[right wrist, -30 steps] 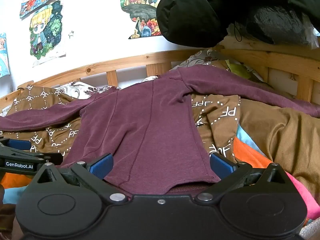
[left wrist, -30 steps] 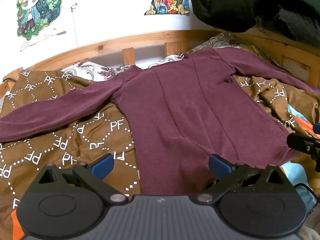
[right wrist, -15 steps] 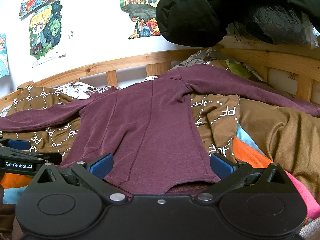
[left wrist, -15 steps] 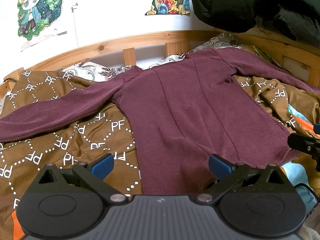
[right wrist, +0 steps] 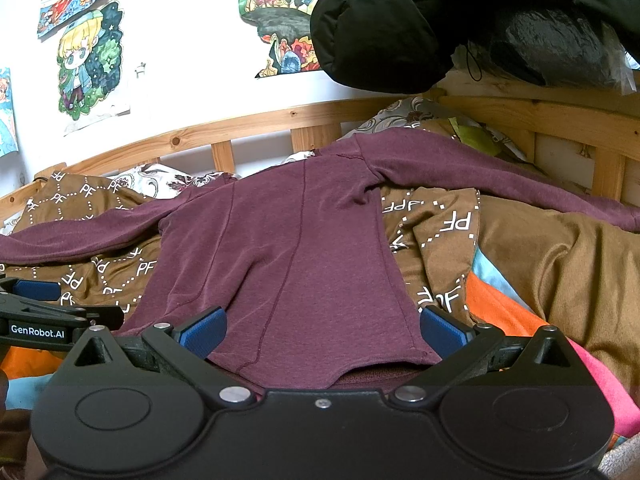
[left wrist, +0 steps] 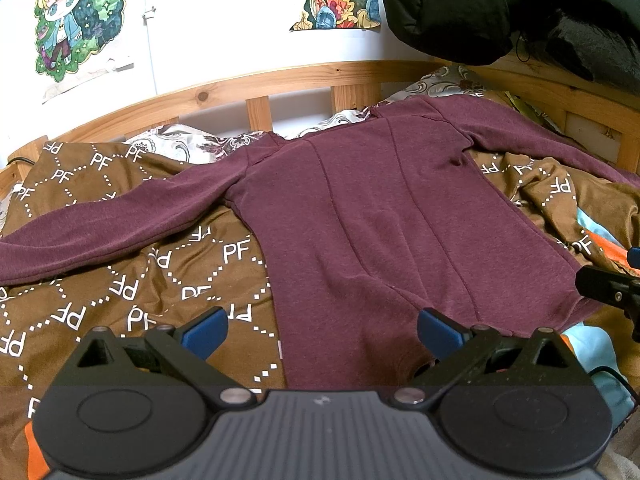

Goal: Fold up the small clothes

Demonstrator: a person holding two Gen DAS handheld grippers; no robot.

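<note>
A maroon long-sleeved top point(left wrist: 384, 224) lies flat on a brown patterned blanket point(left wrist: 132, 280), hem toward me, both sleeves spread out sideways. My left gripper point(left wrist: 322, 330) hovers open over the hem's left corner, its blue pads wide apart with nothing between them. In the right wrist view the same top point(right wrist: 296, 248) fills the middle. There my right gripper point(right wrist: 322, 330) stands open at the hem's right part, one pad on each side of the cloth edge. The left gripper's finger point(right wrist: 36, 292) shows at that view's left edge.
A wooden bed rail point(left wrist: 280, 80) runs behind the top, with posters on the white wall above. A black padded jacket point(right wrist: 400, 28) hangs at the upper right. Orange, pink and light blue fabric point(right wrist: 504, 312) lies bunched at the right of the bed.
</note>
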